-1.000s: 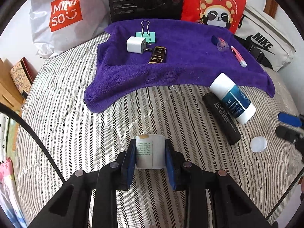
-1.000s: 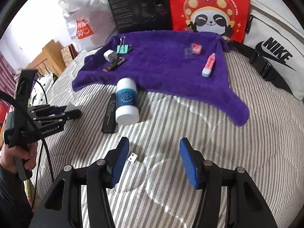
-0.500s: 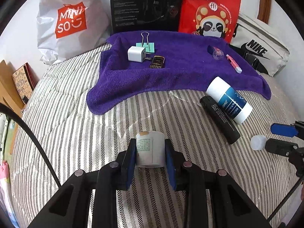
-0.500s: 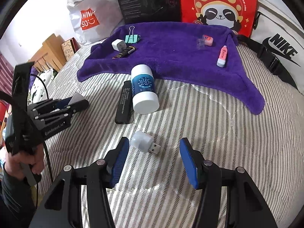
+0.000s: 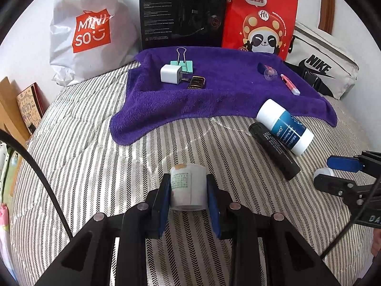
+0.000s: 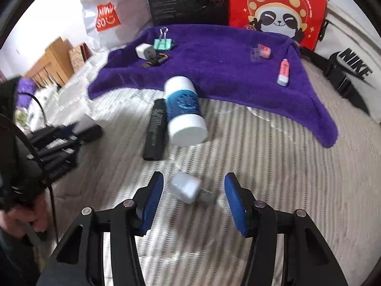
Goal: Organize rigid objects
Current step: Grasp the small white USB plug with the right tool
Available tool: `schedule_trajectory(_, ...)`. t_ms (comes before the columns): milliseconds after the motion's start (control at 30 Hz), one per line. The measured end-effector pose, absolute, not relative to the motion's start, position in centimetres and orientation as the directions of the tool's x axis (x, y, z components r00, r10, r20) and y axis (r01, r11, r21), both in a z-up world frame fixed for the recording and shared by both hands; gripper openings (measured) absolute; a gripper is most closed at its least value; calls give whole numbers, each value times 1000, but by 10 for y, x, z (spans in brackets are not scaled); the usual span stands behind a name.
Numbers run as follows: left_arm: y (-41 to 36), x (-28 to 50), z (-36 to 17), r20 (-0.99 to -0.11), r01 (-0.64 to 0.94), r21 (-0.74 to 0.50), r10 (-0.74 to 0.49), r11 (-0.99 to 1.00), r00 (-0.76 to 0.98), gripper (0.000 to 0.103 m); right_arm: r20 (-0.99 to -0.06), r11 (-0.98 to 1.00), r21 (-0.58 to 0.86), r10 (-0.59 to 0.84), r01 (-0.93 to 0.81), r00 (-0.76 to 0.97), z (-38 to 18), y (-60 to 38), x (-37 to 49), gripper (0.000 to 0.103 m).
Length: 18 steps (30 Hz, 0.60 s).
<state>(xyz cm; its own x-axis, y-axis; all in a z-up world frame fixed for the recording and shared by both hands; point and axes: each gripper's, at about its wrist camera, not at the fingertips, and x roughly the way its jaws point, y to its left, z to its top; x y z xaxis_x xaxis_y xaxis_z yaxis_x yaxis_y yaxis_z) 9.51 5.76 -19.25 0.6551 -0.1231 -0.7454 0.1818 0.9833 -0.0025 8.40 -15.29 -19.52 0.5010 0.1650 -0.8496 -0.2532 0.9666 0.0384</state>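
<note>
The right gripper [image 6: 193,191] holds its jaws apart around a small white USB plug [image 6: 186,187] on the striped bedcover [image 6: 273,178].

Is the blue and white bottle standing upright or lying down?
Lying down. The blue and white bottle rests on its side on the striped bedcover, beside a black tube.

My left wrist feed is sharp and evenly daylit, with soft shadows under the purple towel [image 5: 228,93]. My right wrist feed is motion-smeared, worst on the striped bedding [image 6: 273,166] and at the left edge. Both show fisheye bending and dark corners.
</note>
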Motion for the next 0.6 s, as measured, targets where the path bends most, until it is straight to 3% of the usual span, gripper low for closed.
schedule_trajectory(400,58,94,-192,-745,180,-6,-125,984,655,27,-853,970,6,132,-242,505,-200,-168,78,53)
schedule_trajectory(600,57,95,-193,-745,180,-6,-125,984,656,27,-840,973,-20,108,-230,532,-202,-162,79,41)
